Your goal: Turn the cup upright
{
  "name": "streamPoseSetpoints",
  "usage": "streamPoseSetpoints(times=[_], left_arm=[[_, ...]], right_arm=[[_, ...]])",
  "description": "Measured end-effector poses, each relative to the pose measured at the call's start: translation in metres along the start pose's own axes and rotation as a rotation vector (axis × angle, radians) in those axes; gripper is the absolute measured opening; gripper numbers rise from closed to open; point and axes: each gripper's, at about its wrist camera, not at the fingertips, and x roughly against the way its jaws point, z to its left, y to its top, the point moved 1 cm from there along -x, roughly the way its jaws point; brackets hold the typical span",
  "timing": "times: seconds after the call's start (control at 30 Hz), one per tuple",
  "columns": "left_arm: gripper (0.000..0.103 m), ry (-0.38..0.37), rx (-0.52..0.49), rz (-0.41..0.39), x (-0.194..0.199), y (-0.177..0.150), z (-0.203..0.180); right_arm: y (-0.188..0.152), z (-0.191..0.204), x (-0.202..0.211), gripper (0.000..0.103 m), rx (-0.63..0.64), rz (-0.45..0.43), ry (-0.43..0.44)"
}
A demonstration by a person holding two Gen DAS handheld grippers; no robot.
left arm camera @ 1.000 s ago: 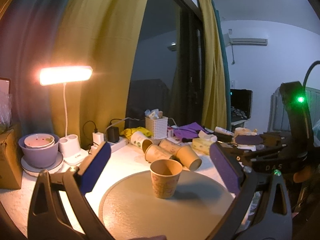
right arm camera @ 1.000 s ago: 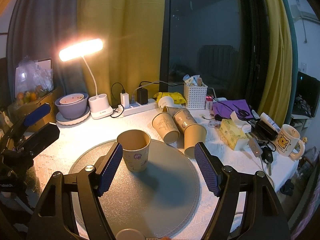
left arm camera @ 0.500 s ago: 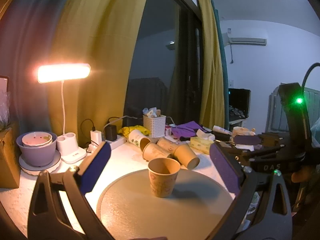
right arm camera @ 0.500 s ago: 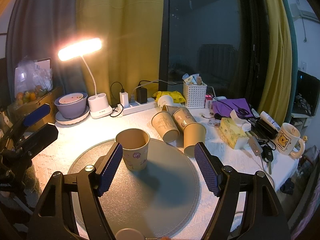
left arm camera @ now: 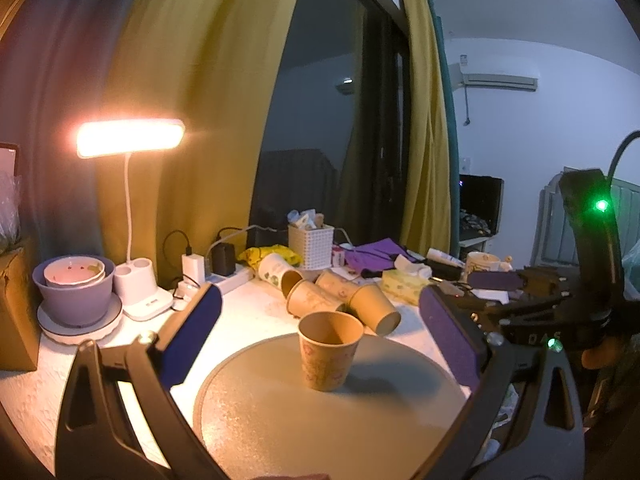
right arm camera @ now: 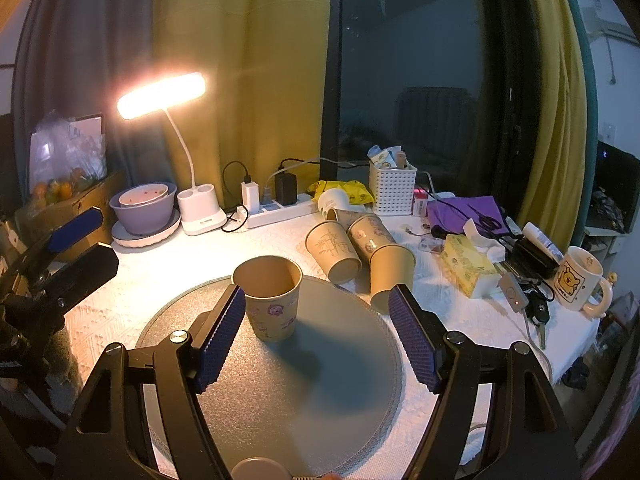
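One cup [right arm camera: 272, 298] upright on mat [right arm camera: 280, 392], mouth up; task judged done. Both tools, left [left arm camera: 320, 344] and right [right arm camera: 316, 340], wide, empty. Withdraw straight back; avoid nudging cup.

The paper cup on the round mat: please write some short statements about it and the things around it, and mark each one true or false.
1. The paper cup stands upright on the round mat, mouth up. True.
2. The right gripper is shut on the cup. False: it is open and holds nothing; the cup shows beside its left finger.
3. The cups behind the mat lie on their sides. True.
4. The desk lamp is switched off. False: it glows brightly.
5. The left gripper is open. True.
6. The bear mug stands on the mat. False: it stands on the white tablecloth, far right.
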Motion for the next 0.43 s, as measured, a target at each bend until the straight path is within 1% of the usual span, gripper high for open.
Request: streamPoseSetpoints(times=[0.27,0.43], left_arm=[[0.1,0.001,-0.003,-0.012,0.0008,0.0006,0.0003],[0.1,-0.028,-0.022,-0.021,0.0018,0.0012,-0.0029]], right_arm=[[-0.0006,0.0001,0.0001,0.077,0.001,0.0,0.0],[-0.0003,0.0,-0.0002,0.077,0.001,0.0,0.001]])
